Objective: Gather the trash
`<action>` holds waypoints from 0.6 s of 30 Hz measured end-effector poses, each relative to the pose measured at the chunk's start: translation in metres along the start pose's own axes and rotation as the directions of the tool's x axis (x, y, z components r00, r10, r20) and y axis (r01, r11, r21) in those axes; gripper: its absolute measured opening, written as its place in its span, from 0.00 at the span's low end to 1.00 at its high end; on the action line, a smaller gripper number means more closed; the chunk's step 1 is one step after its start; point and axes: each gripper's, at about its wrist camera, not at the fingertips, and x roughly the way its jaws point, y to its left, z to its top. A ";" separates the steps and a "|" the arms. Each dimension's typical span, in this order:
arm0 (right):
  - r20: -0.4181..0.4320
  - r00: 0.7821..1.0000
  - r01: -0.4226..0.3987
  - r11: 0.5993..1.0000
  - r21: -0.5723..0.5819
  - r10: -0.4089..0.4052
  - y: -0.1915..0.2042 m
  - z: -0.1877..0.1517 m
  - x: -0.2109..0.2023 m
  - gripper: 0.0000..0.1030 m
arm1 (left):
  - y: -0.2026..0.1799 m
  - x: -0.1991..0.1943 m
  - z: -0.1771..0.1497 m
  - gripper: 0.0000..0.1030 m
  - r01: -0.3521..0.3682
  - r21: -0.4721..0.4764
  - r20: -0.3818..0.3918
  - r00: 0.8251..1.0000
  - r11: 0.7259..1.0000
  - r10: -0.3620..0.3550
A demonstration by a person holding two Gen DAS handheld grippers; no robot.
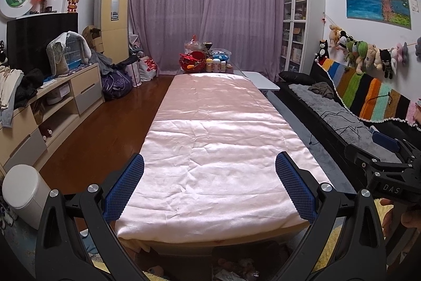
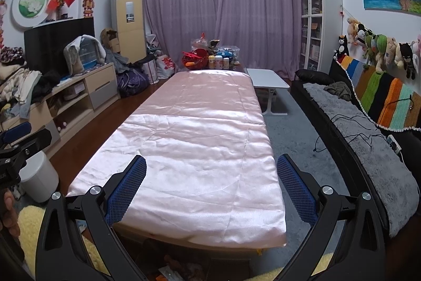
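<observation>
A long low table under a pink satin cloth [image 1: 210, 138] [image 2: 194, 138] runs away from me in both views. I see no loose trash on the cloth. My left gripper [image 1: 209, 157] hovers open over the table's near end, nothing between its blue pads. My right gripper [image 2: 211, 158] is open the same way, beside the left one; it also shows at the right edge [image 1: 386, 159]. A white cylindrical bin [image 1: 25, 196] [image 2: 39, 175] stands on the floor at the left. Dim crumpled bits [image 1: 231, 270] [image 2: 179, 267] lie under the table's front edge.
At the table's far end sit a red basket [image 1: 192, 61] and bottles [image 1: 217, 65]. A black sofa with a grey throw [image 2: 368, 149] lines the right side, a small white side table [image 2: 268, 79] beyond it. A cluttered TV cabinet [image 1: 52, 102] and bags line the left.
</observation>
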 end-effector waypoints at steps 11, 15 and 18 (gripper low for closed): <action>-0.006 1.000 0.002 1.000 -0.005 -0.002 -0.002 0.000 0.003 0.97 | -0.006 0.003 -0.002 0.92 0.028 0.015 -0.008 1.000 0.999 -0.028; -0.020 1.000 0.008 1.000 -0.008 -0.008 -0.007 0.000 0.009 0.97 | -0.002 0.011 -0.004 0.92 0.024 0.007 -0.022 0.999 1.000 -0.024; -0.028 1.000 0.012 1.000 -0.005 -0.012 -0.010 0.001 0.016 0.97 | 0.001 0.019 -0.003 0.92 0.018 0.001 -0.032 0.999 1.000 -0.018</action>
